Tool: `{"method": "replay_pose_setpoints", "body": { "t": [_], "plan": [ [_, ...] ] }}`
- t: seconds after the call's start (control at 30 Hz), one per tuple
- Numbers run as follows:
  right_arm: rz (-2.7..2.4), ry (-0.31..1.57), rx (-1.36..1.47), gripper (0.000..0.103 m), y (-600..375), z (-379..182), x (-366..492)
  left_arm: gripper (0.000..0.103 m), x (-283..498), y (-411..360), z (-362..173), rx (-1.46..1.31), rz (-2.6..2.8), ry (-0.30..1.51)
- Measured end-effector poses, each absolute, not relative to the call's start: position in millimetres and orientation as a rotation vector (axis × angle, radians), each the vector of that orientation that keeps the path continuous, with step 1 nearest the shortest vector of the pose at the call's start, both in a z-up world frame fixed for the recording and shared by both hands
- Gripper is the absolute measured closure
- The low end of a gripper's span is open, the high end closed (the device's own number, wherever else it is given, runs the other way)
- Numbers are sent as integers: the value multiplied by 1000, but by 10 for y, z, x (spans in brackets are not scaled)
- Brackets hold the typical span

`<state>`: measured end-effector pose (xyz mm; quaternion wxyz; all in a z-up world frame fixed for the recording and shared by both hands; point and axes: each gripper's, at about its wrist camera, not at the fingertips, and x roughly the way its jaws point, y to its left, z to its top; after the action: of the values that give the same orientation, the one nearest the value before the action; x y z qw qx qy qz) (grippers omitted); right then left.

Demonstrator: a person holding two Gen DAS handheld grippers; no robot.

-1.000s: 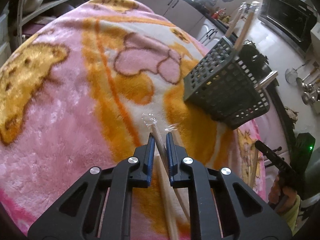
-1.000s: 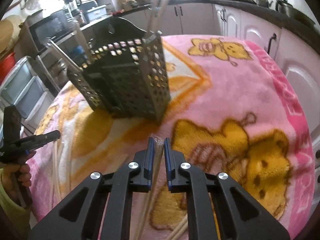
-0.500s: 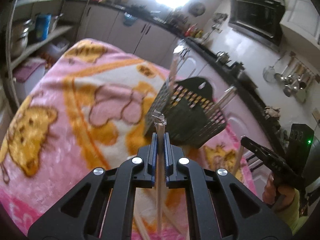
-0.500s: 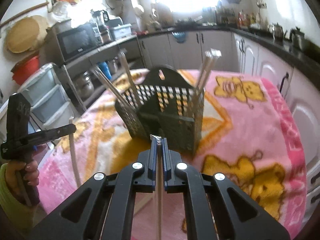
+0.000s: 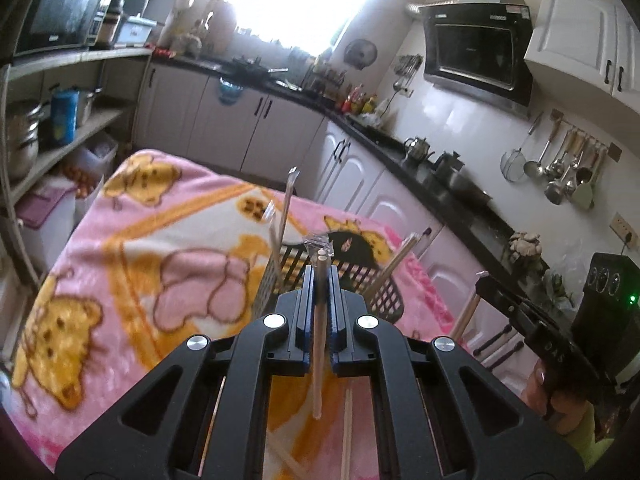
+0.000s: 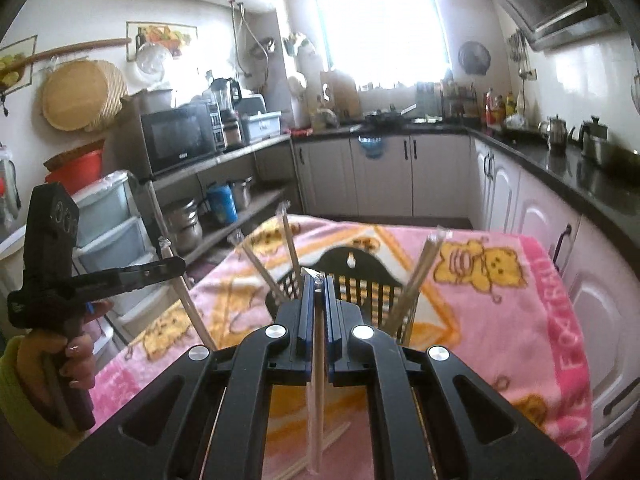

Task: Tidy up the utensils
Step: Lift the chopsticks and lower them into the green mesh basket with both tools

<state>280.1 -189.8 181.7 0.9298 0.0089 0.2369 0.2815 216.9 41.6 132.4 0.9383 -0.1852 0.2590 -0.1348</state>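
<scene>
My left gripper point(image 5: 320, 276) is shut on a wrapped pair of wooden chopsticks point(image 5: 318, 344), held upright above the table. My right gripper point(image 6: 317, 284) is shut on another wrapped pair of chopsticks point(image 6: 318, 380), also raised. A dark perforated utensil basket point(image 5: 384, 292) stands on the pink blanket just beyond both grippers; it also shows in the right wrist view point(image 6: 360, 276). Several wrapped chopsticks point(image 6: 416, 276) lean in it. Each view shows the other gripper at its edge with its chopsticks.
The pink and yellow bear blanket point(image 5: 140, 264) covers the table. Loose chopsticks point(image 5: 346, 432) lie on it beneath the grippers. White cabinets and a dark counter point(image 6: 560, 168) run along the right; shelves with pots point(image 5: 24, 140) stand at the left.
Both grippers have lifted their chopsticks off the blanket and tilted up, so the views now look across the basket's top toward the kitchen.
</scene>
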Motion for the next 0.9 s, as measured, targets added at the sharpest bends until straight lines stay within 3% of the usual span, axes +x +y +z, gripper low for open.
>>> {"method": "replay_pose_setpoints", "body": {
  "t": [0.9],
  "plan": [
    [468, 288, 72, 98, -2044, 2444, 3350, 102, 2795, -103, 1982, -258, -278, 367]
  ]
}}
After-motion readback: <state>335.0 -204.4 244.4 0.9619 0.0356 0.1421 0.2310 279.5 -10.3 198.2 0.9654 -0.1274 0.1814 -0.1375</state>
